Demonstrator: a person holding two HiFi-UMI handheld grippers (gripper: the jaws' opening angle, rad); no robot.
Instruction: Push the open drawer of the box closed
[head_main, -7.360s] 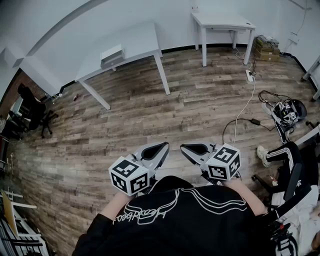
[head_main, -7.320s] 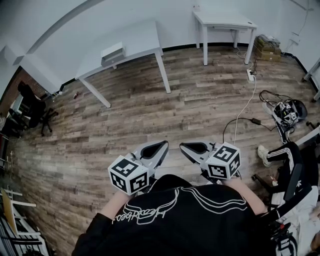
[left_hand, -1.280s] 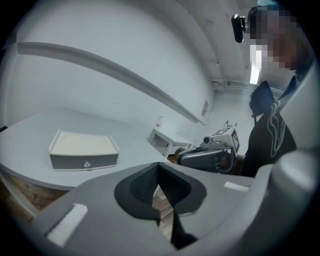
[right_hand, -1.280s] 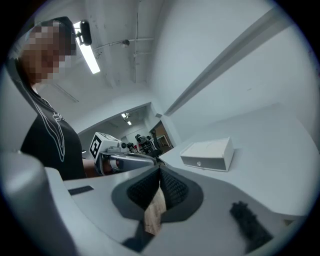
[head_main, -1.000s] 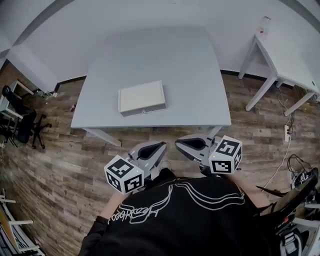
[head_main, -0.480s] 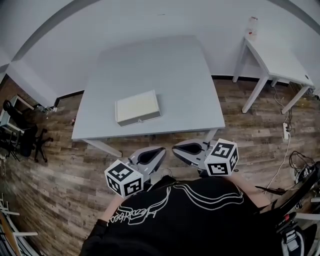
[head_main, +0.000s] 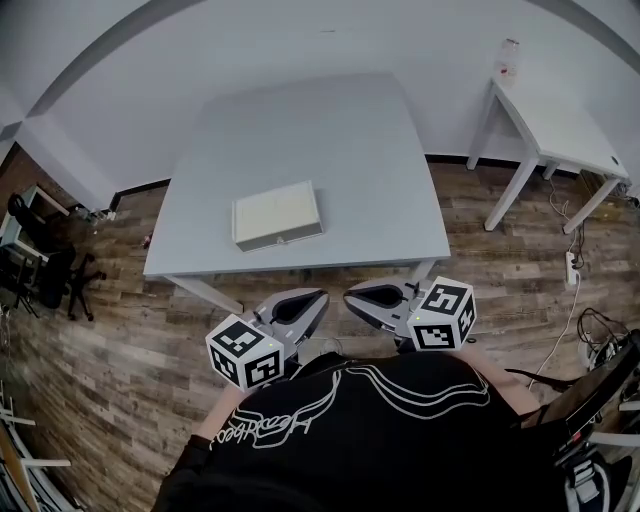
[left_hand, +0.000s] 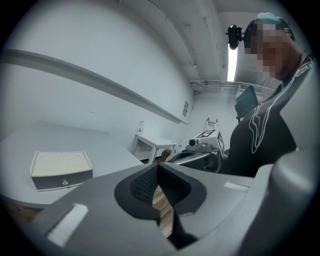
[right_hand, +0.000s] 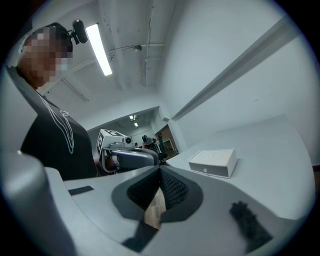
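Since the earliest frame we have come up to the tabletop (head_main: 340, 130): it stood far off to the left then, and now it lies straight ahead, its near edge just beyond both claws. The claws are held low by our chest as before.

At the left runs the floor (head_main: 100, 330) of worn wood planks. The left claw (head_main: 318, 297) is moulded grey plastic with black ribbed pads; its jaws are pressed together with nothing between them. Its marker cube (head_main: 245, 352) is white with black squares.

The box (head_main: 277, 215) rests on the near left part of the smooth, pale grey tabletop, well apart from both claws. It is flat and rectangular, with a cream top and a white rim. In the left gripper view its dark grey drawer front (left_hand: 62, 180) carries a small round knob (left_hand: 63, 183); we cannot tell how far the drawer stands out.

The right claw (head_main: 350, 292) is likewise closed and empty. A second white table (head_main: 555, 120) stands far right.
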